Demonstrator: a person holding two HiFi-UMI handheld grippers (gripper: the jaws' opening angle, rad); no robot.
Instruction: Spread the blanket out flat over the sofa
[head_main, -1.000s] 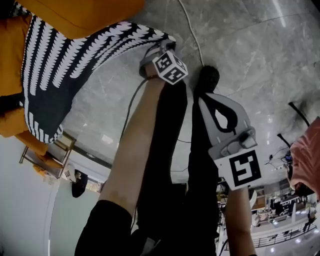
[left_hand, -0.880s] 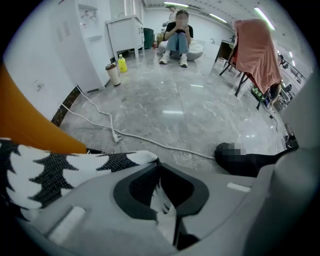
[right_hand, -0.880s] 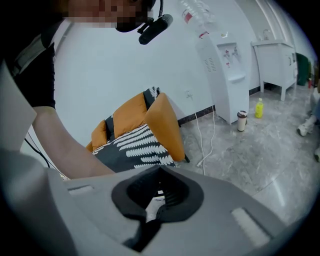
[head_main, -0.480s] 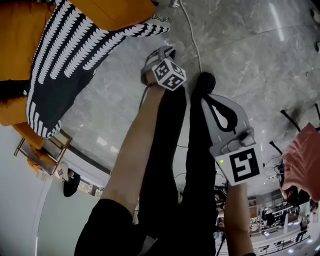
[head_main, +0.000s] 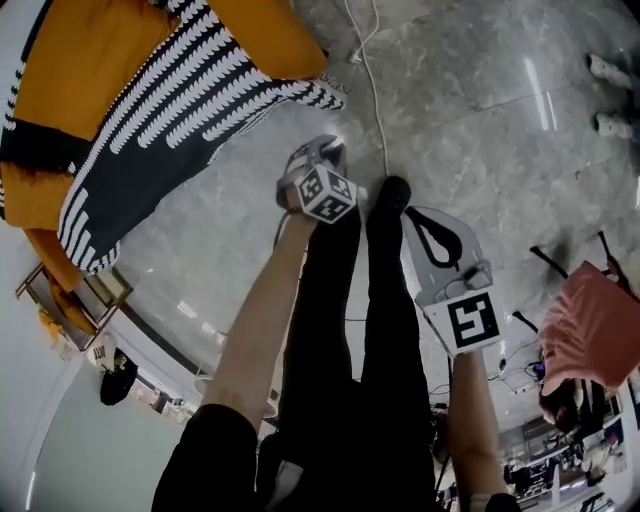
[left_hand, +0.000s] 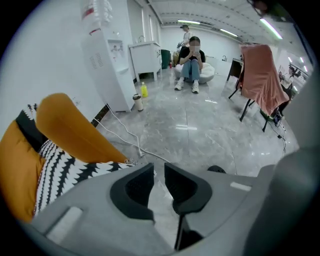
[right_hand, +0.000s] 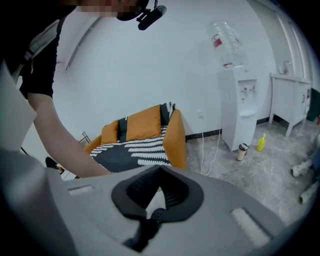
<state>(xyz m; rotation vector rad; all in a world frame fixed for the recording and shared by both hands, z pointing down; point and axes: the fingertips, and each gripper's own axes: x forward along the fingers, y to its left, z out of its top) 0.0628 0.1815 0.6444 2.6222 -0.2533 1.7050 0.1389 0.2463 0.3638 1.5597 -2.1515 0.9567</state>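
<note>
The black-and-white patterned blanket (head_main: 150, 150) lies over the seat and arm of the orange sofa (head_main: 80, 70), one corner hanging at the sofa's front edge. It also shows in the left gripper view, blanket (left_hand: 65, 167) on sofa (left_hand: 70, 130), and in the right gripper view, blanket (right_hand: 130, 150) on sofa (right_hand: 145, 122). My left gripper (head_main: 323, 152) hovers over the floor just off that corner; its jaws are opening, with nothing between them (left_hand: 159, 177). My right gripper (head_main: 418, 218) hangs lower right beside my legs, with its tips (right_hand: 160, 171) closed and empty.
A white cable (head_main: 372, 90) runs across the grey marble floor from the sofa's end. A water dispenser (left_hand: 107, 60) stands by the wall, a yellow bottle (left_hand: 144, 90) near it. A chair draped in pink cloth (left_hand: 260, 75) is at right. A person (left_hand: 192, 57) sits far back.
The left gripper has let go of the blanket corner and drawn back from it over the floor. The blanket corner has settled on the sofa edge. The right gripper stays shut.
</note>
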